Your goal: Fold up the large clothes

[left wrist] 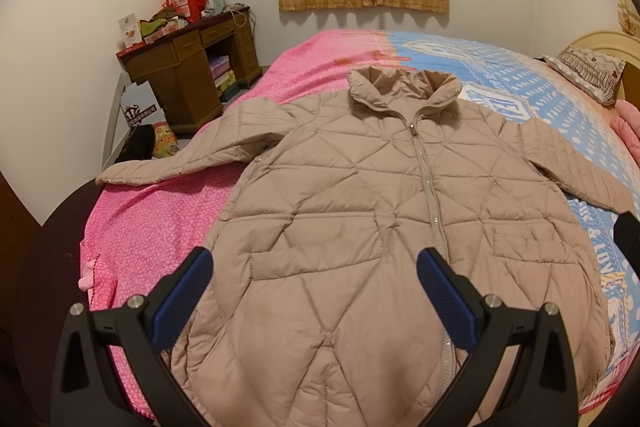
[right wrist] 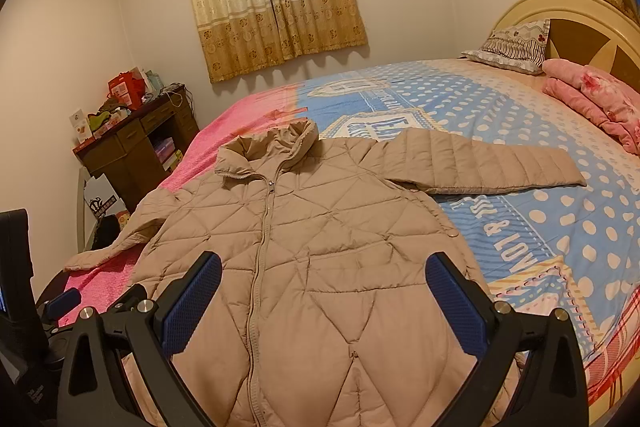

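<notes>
My left claw (left wrist: pixel 314 291) and my right claw (right wrist: pixel 324 299) both hang spread wide and empty above the lower half of a beige quilted jacket (left wrist: pixel 360 207). The jacket lies zipped, face up, flat on the bed (right wrist: pixel 560 227), hem at the near edge, collar toward the far side. Its left sleeve (left wrist: pixel 168 163) reaches the bed's left edge. Puffy, slick fabric could slip from a shallow pinch, and that sleeve might slide off.

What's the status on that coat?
Left gripper open, right gripper open, both empty. Coat flat on bed, zipped, unfolded. Nothing blocking.
</notes>
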`<state>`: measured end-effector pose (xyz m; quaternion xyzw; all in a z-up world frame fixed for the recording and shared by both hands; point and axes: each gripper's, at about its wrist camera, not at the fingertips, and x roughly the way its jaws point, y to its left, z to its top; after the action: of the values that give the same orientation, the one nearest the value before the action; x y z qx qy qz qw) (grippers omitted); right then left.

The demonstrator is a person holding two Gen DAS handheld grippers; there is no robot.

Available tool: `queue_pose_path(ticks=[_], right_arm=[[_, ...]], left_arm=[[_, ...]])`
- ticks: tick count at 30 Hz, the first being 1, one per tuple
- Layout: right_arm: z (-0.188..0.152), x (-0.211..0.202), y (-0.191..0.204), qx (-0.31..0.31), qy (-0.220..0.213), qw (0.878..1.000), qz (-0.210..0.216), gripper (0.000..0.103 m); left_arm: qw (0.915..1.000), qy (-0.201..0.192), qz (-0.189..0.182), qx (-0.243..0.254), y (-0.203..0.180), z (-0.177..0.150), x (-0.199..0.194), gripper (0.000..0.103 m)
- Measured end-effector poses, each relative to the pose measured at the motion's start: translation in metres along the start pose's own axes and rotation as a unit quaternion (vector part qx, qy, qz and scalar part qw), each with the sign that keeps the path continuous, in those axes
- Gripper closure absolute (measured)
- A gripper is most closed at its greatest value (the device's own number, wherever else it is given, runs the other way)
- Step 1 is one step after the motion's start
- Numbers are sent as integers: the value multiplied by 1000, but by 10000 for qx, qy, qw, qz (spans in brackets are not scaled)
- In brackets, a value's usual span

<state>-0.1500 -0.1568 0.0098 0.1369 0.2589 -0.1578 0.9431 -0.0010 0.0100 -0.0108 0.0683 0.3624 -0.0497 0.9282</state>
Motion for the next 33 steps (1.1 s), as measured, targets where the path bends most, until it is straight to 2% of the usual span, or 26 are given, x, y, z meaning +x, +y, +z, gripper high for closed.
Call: queue_pose_path(ticks=[33], right_arm=[[1, -1, 3, 6, 20, 10000, 19, 1]], left_arm=[[10000, 9, -8, -10, 1, -1, 0, 0]])
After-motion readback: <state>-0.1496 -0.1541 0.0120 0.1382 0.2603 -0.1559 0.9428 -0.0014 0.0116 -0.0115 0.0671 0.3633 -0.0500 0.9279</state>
